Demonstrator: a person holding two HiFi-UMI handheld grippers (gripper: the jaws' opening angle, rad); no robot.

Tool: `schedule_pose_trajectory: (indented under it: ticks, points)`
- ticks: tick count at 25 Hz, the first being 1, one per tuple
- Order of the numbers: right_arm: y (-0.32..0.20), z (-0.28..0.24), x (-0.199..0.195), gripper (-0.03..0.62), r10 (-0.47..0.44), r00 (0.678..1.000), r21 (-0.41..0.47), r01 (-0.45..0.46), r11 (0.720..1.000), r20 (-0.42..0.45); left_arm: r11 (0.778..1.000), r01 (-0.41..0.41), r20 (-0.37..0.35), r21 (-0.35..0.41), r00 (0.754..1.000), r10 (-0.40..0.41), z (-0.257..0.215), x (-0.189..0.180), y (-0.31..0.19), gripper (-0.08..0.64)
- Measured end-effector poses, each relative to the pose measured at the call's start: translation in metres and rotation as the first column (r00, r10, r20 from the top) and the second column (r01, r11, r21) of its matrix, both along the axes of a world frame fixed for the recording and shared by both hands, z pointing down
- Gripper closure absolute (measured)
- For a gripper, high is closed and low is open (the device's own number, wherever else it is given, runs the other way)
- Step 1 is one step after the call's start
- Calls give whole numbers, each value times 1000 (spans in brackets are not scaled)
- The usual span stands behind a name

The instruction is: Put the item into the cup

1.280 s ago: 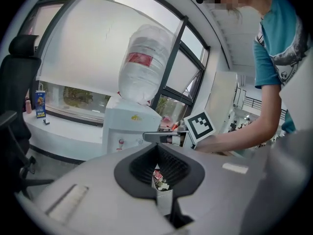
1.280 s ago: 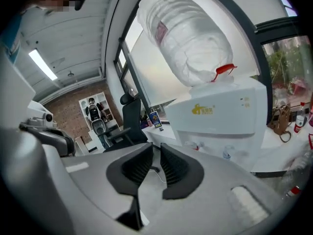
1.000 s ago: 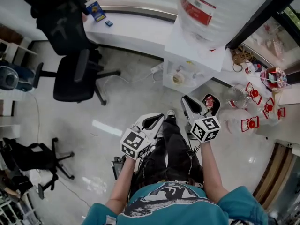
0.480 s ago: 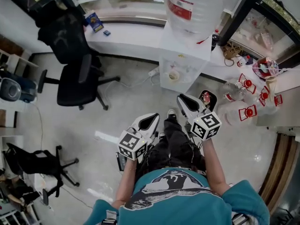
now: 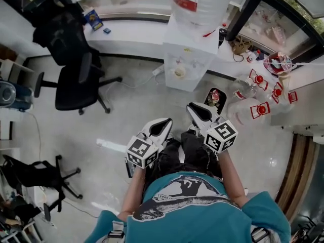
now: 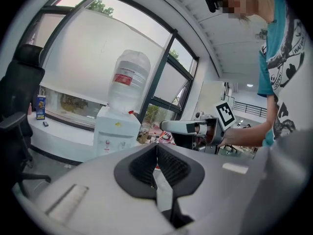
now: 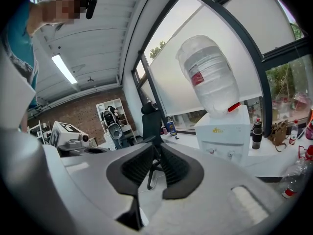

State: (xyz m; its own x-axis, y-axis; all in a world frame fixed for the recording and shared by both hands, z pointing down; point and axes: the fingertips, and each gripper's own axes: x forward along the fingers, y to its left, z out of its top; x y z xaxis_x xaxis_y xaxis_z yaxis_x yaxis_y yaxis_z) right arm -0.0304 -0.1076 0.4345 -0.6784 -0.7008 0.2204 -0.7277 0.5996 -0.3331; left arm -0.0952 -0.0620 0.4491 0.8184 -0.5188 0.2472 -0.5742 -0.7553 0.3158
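Note:
I see no cup or item that I can tell apart as the task's own. In the head view both grippers hang in front of the person, above the dark trousers. My left gripper (image 5: 163, 125) (image 6: 157, 148) has its pads pressed together and holds nothing. My right gripper (image 5: 193, 108) (image 7: 157, 150) is also shut on nothing, with only a thin slit between its pads. Each gripper view shows the other gripper off to the side and points toward a water dispenser (image 5: 186, 54) (image 6: 116, 131) (image 7: 222, 131).
A white counter (image 5: 131, 34) runs along the windows behind the dispenser. A black office chair (image 5: 76, 80) stands at the left, another chair (image 5: 35, 173) lower left. Clear bottles with red caps (image 5: 260, 108) crowd the right side. A dark bin (image 5: 214, 97) sits on the floor near the right gripper.
The head view has shifted: the dispenser, counter and chairs have slid up and left in the picture. Both grippers keep their places in front of the person, jaws unchanged.

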Motion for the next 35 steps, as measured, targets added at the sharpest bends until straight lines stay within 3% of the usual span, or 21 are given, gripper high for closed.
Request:
schedule_pose_trajectory:
  ticks: [14, 35]
  points:
    - [41, -14, 34, 543, -24, 999, -6, 24, 1000, 22, 999, -22, -6, 40, 1000, 23, -20, 49, 23, 560]
    - [162, -20, 104, 588, -53, 995, 25, 51, 998, 84, 999, 6, 39, 46, 999, -8, -30, 123, 145, 560]
